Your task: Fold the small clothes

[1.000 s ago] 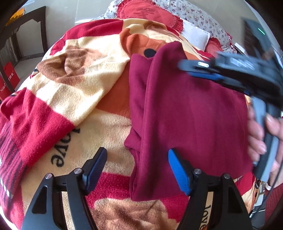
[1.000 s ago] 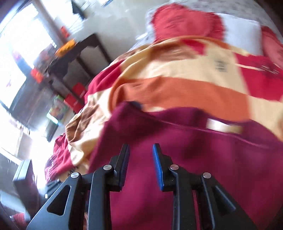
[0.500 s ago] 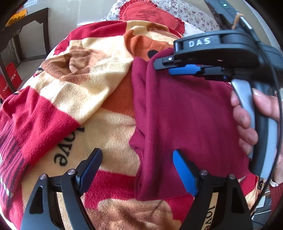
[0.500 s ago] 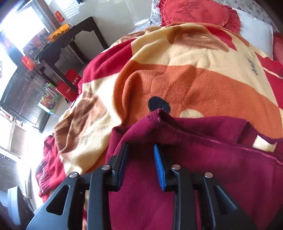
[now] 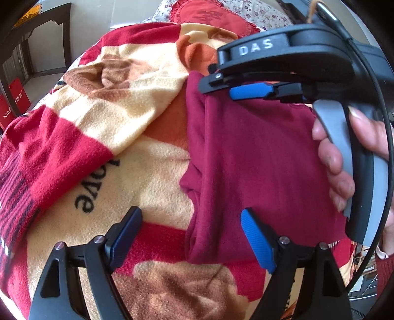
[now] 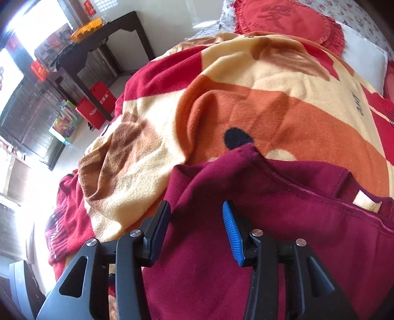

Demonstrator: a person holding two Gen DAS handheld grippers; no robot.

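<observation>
A maroon garment [image 5: 246, 167] lies folded over on a red, cream and orange fleece blanket [image 5: 138, 137]. My left gripper [image 5: 189, 236] is open, its fingers either side of the garment's near left edge, holding nothing. My right gripper [image 5: 221, 85] reaches in from the right over the garment's far edge, a hand on its handle. In the right wrist view my right gripper [image 6: 197, 229] is open just above the garment [image 6: 270, 221], near its folded far corner; a pale label [image 6: 367, 201] shows at the neckline.
A red round cushion [image 6: 288, 22] and a floral pillow [image 5: 246, 9] lie at the bed's far end. A dark wooden table [image 6: 98, 41] with an orange basket and red bags [image 6: 96, 108] stands on the floor to the left of the bed.
My right gripper has opened from nearly shut, and come in over the garment's far edge. My left gripper stays open at the near edge.
</observation>
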